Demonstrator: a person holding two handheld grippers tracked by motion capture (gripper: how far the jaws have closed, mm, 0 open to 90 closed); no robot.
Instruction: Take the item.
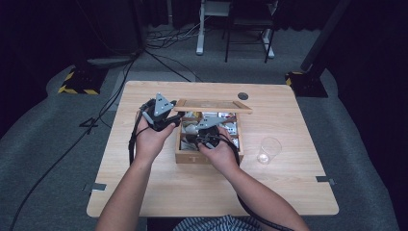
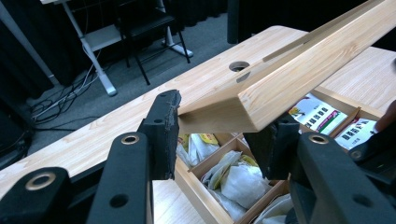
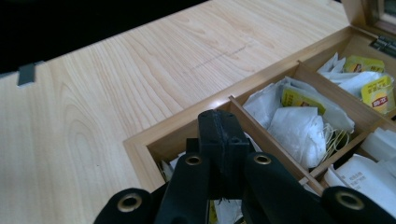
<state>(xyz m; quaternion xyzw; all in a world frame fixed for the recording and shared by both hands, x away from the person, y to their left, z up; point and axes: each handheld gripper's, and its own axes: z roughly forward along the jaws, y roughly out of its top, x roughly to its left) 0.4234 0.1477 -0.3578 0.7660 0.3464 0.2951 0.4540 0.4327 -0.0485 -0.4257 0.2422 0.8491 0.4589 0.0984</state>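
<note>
Mid-tabletop: left gripper (image 2: 217, 135) fingers clamp the box (image 1: 185, 155) lid (image 2: 299, 79) corner, holding it up; right gripper (image 3: 218, 135) fingers pinched together over a front compartment.

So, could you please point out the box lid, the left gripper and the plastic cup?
box lid (image 2: 299, 84), left gripper view, its front edge
left gripper (image 2: 217, 135), left gripper view, between its fingertips
plastic cup (image 1: 268, 149), high view, its wall

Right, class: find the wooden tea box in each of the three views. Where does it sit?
High view: wooden tea box at the picture's centre.
Left gripper view: lower middle, beneath the raised lid.
Right gripper view: right half, compartments uncovered.
Shared landmark: white tea bags in its compartments, seen in both gripper views.
</note>
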